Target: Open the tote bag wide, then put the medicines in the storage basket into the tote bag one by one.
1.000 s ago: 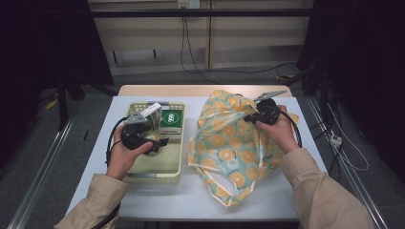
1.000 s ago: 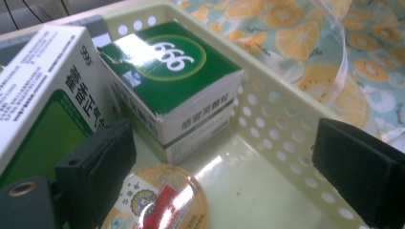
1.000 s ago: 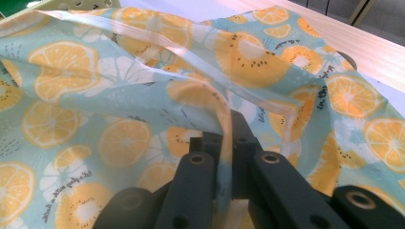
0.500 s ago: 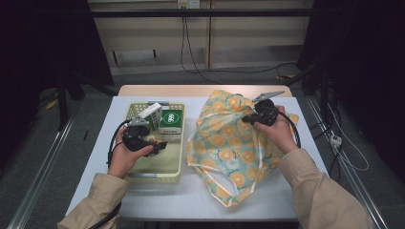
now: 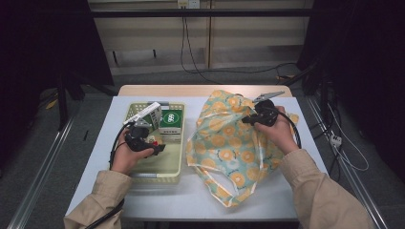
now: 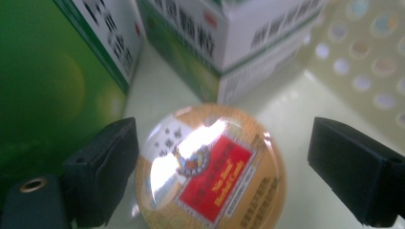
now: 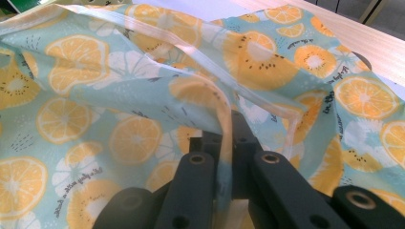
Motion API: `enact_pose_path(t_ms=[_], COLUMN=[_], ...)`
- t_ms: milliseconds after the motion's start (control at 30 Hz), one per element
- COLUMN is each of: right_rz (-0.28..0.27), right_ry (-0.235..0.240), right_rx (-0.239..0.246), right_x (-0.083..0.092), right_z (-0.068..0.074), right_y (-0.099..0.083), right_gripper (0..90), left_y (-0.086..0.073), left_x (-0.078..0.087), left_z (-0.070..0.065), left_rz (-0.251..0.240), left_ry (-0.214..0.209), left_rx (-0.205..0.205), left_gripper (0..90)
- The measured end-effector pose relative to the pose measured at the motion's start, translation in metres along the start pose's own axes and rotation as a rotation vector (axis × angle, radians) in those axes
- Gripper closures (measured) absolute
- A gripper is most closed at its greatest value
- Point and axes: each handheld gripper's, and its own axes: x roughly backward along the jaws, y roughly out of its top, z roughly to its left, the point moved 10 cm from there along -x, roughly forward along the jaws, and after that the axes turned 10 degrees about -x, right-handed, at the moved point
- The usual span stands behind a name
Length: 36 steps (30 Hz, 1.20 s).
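One yellow basket (image 5: 176,164) stood on the table (image 5: 267,202) at left, holding two green-and-white boxes (image 5: 171,120) and one round tin (image 6: 210,171). One left gripper (image 5: 145,141) hung there, fingers (image 6: 102,167) apart around the tin. At right, one right gripper (image 5: 255,118) had fingers clamped on the hem of one orange-print bag (image 5: 229,152).
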Motion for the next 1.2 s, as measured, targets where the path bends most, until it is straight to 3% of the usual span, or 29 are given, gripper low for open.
enact_pose_path(t_ms=[133,433,533,567,700,800,967,1200], right_rz=[0.002,0.003,0.003,0.004,0.000,-0.003,0.002,0.008], right_ry=[0.000,-0.001,-0.002,-0.002,-0.002,-0.002,0.002,0.009], right_rx=[-0.003,-0.011,-0.011,-0.012,-0.015,-0.016,-0.016,-0.019], right_x=[0.000,-0.001,0.000,0.001,0.002,0.003,0.000,-0.004], right_z=[0.000,-0.002,-0.003,-0.003,-0.003,-0.004,-0.003,-0.002], right_y=[-0.001,-0.004,-0.004,-0.004,-0.003,-0.003,-0.004,-0.004], right_gripper=[88.8,88.8,88.8,88.8,88.8,88.8,88.8,88.8], left_y=[0.000,-0.008,-0.009,-0.010,-0.009,-0.003,0.010,0.040], left_x=[-0.001,-0.006,-0.006,-0.006,-0.003,0.002,0.013,0.038], left_z=[-0.001,-0.003,-0.003,-0.002,0.000,0.001,-0.001,-0.013], left_rz=[-0.003,0.066,0.071,0.082,0.099,0.053,0.008,-0.041], left_ry=[0.003,0.003,0.001,0.004,0.034,0.030,0.026,-0.011], left_rx=[-0.003,0.003,0.008,-0.002,0.024,0.073,0.095,0.086], left_gripper=[9.7,11.1,17.0,19.4,20.0,20.2,20.3,20.4])
